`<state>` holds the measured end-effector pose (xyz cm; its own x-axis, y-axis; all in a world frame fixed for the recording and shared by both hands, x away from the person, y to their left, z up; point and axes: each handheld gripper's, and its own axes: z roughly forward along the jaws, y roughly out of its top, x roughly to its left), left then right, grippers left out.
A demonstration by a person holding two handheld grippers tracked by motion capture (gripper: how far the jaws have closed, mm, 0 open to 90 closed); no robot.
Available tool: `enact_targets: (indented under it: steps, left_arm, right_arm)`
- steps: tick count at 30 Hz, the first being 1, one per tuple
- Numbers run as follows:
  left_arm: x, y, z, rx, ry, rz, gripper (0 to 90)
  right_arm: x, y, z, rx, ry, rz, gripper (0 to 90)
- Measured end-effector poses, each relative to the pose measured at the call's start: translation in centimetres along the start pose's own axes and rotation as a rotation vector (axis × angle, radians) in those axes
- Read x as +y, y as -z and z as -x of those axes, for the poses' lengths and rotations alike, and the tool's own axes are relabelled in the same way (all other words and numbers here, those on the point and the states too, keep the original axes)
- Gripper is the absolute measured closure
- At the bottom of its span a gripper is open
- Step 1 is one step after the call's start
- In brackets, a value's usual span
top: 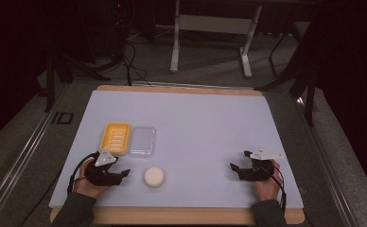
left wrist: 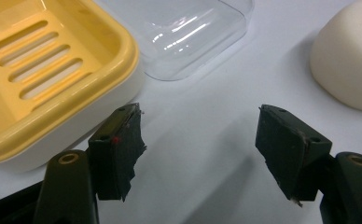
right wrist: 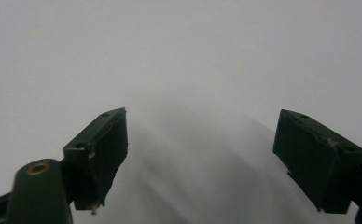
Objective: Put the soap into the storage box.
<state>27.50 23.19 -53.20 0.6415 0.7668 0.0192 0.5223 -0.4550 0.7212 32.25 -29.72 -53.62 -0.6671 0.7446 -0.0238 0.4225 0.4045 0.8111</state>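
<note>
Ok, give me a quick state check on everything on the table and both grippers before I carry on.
Yellow soap dish: uncovered, empty, upright on the table.
Clear lid: off the dish, lying beside it on the table.
White soap bar: loose on the table, apart from the dish, untouched.
Left gripper: jaws apart, nothing between them, near the dish.
Right gripper: jaws apart, empty, over bare table.
</note>
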Motion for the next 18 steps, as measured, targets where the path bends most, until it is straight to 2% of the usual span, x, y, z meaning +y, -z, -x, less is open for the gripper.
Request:
enact_targets:
  steps: [6,10,18]
  left_arm:
    - [0.17,0.00,0.15,-0.003,-0.004,0.002,30.9]
    - [0.26,0.01,0.23,-0.009,-0.006,0.003,30.8]
    - [0.60,0.11,0.11,-0.039,-0.005,0.003,31.1]
  right_arm:
    - [-0.18,0.41,-0.23,-0.023,0.013,0.043,15.0]
    - [-0.25,0.56,-0.01,-0.014,-0.008,0.057,14.2]
    - [-0.38,0.83,-0.12,-0.009,0.004,0.088,14.6]
